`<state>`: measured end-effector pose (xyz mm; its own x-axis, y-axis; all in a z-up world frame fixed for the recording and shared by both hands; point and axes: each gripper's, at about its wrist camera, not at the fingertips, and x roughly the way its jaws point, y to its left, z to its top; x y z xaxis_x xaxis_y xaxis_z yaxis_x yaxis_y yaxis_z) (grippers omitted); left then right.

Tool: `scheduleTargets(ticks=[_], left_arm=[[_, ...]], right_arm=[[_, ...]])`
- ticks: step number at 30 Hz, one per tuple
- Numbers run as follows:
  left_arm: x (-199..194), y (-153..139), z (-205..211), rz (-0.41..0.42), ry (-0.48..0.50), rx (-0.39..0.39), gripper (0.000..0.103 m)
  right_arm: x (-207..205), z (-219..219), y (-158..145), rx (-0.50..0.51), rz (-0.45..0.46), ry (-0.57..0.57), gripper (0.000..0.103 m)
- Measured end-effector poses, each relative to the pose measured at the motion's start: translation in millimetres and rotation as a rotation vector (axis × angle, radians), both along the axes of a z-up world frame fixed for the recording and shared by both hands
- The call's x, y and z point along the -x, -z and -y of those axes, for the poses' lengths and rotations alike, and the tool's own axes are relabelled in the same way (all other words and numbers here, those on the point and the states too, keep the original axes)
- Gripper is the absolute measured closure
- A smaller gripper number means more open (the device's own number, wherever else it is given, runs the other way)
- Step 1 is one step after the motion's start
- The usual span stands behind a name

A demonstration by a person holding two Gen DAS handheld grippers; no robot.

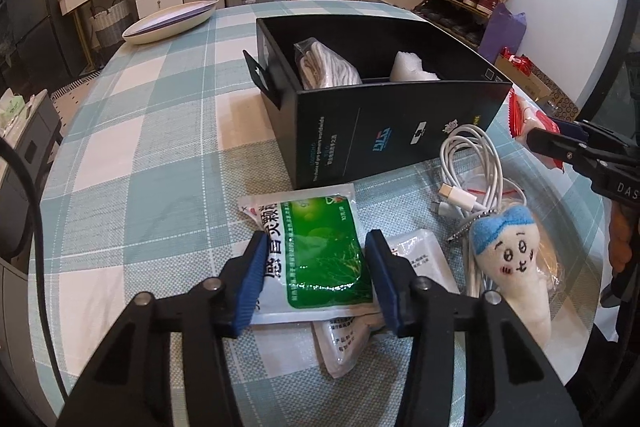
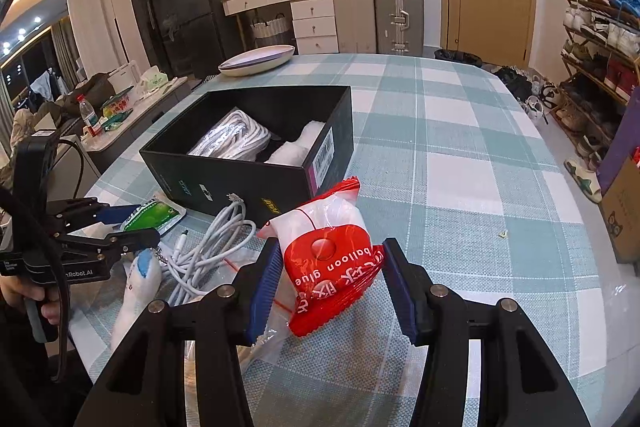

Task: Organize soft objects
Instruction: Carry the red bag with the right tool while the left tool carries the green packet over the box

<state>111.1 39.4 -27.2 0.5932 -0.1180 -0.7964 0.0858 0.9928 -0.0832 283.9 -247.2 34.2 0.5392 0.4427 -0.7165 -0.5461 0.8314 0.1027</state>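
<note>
Clamping the green sachet (image 1: 320, 259), the left tool (image 1: 316, 279); right tool (image 2: 328, 287) squeezes the red packet (image 2: 332, 259).

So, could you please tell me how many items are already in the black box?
2: a white bundle on its left side, a white packet on its right. More may lie hidden beneath.

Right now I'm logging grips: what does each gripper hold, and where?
Left gripper: the green sachet, pinched across its near end. Right gripper: the red balloon-glue packet, clamped by its side edges.
</note>
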Motion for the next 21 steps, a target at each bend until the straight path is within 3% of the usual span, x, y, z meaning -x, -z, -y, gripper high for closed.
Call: scheduleTargets(ticks=[10,21], left_arm=[[2.4,-7.5,0.0,0.005,0.014,0.008,0.064],[7.4,-23.2,-4.4,0.043,0.021,0.018,0.064]], right_arm=[[2.3,1.8,-3.5,-0.013,0.013,-0.002,0.051],[6.6,1.8,-9.7,-0.031,0.037,-0.016,0.051]])
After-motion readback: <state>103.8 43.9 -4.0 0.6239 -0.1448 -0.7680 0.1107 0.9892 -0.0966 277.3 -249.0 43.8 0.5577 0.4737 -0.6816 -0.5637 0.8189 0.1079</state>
